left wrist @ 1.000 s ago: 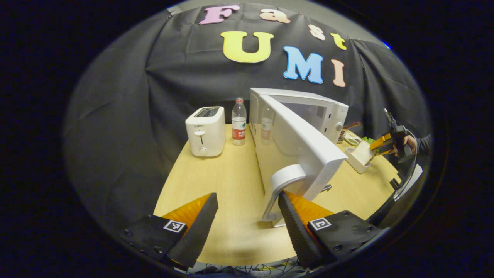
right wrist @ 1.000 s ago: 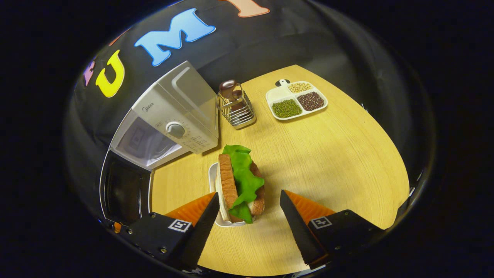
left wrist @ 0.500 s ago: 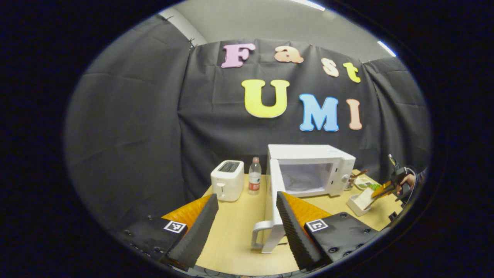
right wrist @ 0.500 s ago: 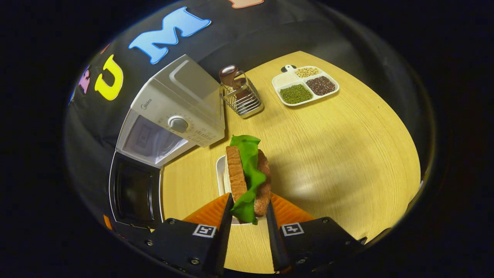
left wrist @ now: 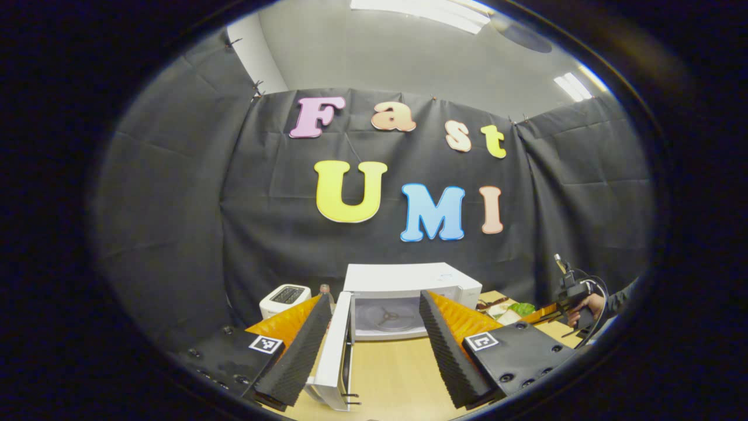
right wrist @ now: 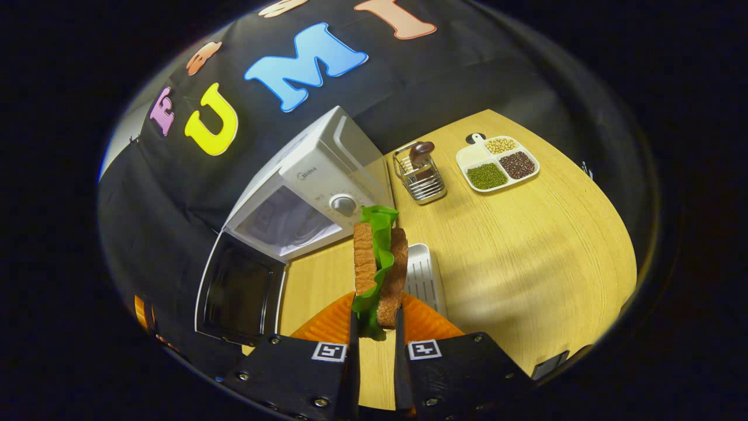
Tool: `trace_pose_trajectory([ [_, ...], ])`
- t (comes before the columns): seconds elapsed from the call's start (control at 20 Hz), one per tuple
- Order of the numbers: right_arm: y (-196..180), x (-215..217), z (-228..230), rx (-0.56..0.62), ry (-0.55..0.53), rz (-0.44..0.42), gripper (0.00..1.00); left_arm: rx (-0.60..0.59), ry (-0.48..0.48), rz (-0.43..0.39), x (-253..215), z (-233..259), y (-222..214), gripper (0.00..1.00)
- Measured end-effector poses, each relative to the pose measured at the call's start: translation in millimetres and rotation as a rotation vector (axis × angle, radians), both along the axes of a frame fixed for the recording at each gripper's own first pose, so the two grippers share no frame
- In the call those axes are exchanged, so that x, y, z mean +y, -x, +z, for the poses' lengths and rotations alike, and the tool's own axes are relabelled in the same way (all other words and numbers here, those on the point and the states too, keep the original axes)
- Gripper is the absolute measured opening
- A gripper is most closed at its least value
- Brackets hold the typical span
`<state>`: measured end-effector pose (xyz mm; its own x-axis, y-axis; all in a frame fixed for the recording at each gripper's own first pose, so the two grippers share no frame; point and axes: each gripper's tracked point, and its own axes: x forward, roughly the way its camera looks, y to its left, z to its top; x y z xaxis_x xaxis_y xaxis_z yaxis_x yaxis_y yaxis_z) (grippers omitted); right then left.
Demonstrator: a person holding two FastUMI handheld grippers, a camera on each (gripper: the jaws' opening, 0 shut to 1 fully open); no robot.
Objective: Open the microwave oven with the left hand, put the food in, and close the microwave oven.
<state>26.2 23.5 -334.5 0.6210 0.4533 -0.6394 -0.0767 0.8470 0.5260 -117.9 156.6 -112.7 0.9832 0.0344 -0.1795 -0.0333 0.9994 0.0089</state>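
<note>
The microwave (right wrist: 304, 193) stands on the table (right wrist: 526, 251) with its door (right wrist: 239, 295) swung wide, the cavity and turntable (left wrist: 388, 316) showing in the left gripper view; the right gripper (right wrist: 375, 327) is clamped on the sandwich (right wrist: 380, 266), both fingers pressing its bread slices, lettuce hanging out between them, and holds it raised just in front of the microwave's control side, above the white tray (right wrist: 423, 278) it is clear of; the tray lies on the table just in front of the microwave's dial (right wrist: 343, 204); beside the microwave, on the side away from the door, stands a wire basket (right wrist: 419, 178), and beyond that a divided dish (right wrist: 497, 164) of beans; the left gripper (left wrist: 369, 345) is held back from the microwave, tilted upward, its fingers spread apart with nothing between them, the door (left wrist: 336, 354) edge-on near its left finger; on the door side of the microwave sit a toaster (left wrist: 284, 298) and a bottle (left wrist: 325, 290), its cap just visible; in the left gripper view a hand (left wrist: 584, 307) holds the right gripper off to the microwave's dial side.
</note>
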Motion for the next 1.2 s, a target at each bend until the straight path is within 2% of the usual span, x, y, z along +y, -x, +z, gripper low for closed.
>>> trace_pose_trajectory([
  [0.3, 17, 53, 42, -0.065, -0.167, -0.006, 0.24, -0.050, -0.038, -0.010, 5, 53, -3, 0.94],
  [0.45, 17, 88, 58, -0.110, -0.271, 0.001, 0.23, -0.084, 0.018, 0.002, 7, 79, -13, 0.96],
  [0.65, 8, 129, 61, -0.095, -0.376, -0.025, 0.24, -0.134, 0.095, -0.009, 8, 107, -25, 0.94],
  [0.8, -14, 152, 53, -0.074, -0.473, -0.146, 0.24, -0.132, 0.067, -0.014, 13, 113, -29, 0.96],
  [0.9, -36, 156, 46, -0.101, -0.552, -0.294, 0.24, -0.116, 0.042, -0.005, 19, 109, -36, 0.98],
  [1.0, -54, 160, 32, -0.116, -0.609, -0.442, 0.24, -0.085, 0.025, 0.014, 21, 101, -41, 0.95],
  [1.05, -61, 165, 21, -0.109, -0.607, -0.480, 0.24, -0.071, 0.018, 0.020, 21, 96, -43, 0.94],
  [1.1, -67, 175, 10, -0.084, -0.612, -0.489, 0.24, -0.060, 0.012, 0.027, 22, 94, -43, 0.96],
  [1.2, -74, 201, -3, -0.026, -0.668, -0.482, 0.24, -0.050, 0.006, 0.025, 18, 95, -43, 0.94],
])
